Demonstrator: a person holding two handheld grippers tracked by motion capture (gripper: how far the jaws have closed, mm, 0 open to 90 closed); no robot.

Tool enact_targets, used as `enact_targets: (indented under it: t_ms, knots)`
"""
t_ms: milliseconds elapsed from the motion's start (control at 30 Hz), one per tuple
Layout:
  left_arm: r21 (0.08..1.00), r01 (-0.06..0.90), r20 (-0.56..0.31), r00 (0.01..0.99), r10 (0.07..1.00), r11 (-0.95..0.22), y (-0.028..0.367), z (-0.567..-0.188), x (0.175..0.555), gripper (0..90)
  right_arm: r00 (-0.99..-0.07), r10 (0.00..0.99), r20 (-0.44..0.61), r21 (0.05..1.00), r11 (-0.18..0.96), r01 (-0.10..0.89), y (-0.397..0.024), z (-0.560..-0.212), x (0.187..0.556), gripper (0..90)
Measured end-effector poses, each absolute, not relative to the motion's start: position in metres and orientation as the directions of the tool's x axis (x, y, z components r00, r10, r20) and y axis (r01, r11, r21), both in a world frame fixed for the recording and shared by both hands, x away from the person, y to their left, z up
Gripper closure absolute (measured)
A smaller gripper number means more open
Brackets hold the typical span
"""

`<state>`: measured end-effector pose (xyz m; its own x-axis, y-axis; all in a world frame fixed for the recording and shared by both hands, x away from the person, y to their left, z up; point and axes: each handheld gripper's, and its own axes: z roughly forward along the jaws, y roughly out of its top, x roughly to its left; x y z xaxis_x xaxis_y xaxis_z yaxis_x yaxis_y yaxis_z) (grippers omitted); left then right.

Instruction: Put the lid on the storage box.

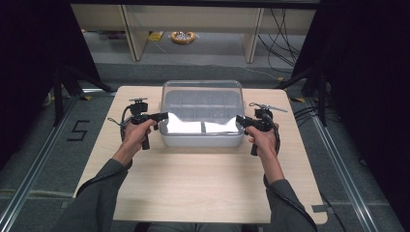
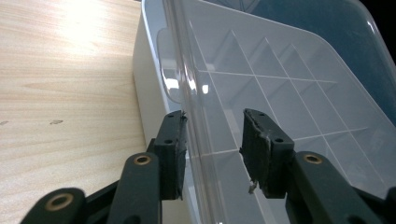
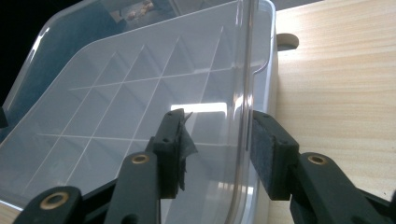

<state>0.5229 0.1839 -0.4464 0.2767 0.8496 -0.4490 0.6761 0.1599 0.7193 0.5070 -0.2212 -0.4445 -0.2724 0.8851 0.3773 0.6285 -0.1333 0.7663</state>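
Pale wooden counter (image 1: 193,183) on a grey floor, a lidded clear plastic compartment box (image 1: 201,113) at its far middle.

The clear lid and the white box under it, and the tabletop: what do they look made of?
The clear domed lid looks like glossy transparent plastic: the divider grid shows through it. The white compartment box seems opaque, smooth plastic with glare. The pale tabletop looks like matt wood or wood-grain laminate; which, I cannot tell.
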Motion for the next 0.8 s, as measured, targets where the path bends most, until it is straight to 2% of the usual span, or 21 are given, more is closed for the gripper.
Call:
enact_targets:
  t_ms: [33, 133, 167, 433, 800]
  knots:
    - [0.717, 0.678, -0.452, 0.276, 0.848, 0.162, 0.1839, -0.4471, 0.5230, 59.0, -0.234, 0.880, 0.413, 0.739, -0.174, 0.651, -0.2181, -0.4438, 0.5055, 58.2]
    - [0.717, 0.677, -0.452, 0.275, 0.848, 0.163, 0.1837, -0.4483, 0.5235, 58.4, -0.238, 0.876, 0.419, 0.738, -0.177, 0.651, -0.2182, -0.4451, 0.5061, 57.6]
    - [0.718, 0.678, -0.448, 0.277, 0.850, 0.157, 0.1835, -0.4480, 0.5235, 58.2, -0.264, 0.883, 0.388, 0.760, -0.145, 0.634, -0.2210, -0.4477, 0.5086, 57.6]
    - [0.734, 0.665, -0.420, 0.285, 0.862, 0.138, 0.1800, -0.4479, 0.5219, 55.6, -0.248, 0.880, 0.405, 0.745, -0.160, 0.647, -0.2198, -0.4470, 0.5077, 56.9]
    - [0.743, 0.659, -0.394, 0.285, 0.874, 0.120, 0.1767, -0.4471, 0.5212, 52.7, -0.264, 0.899, 0.348, 0.764, -0.109, 0.636, -0.2171, -0.4459, 0.5092, 54.0]
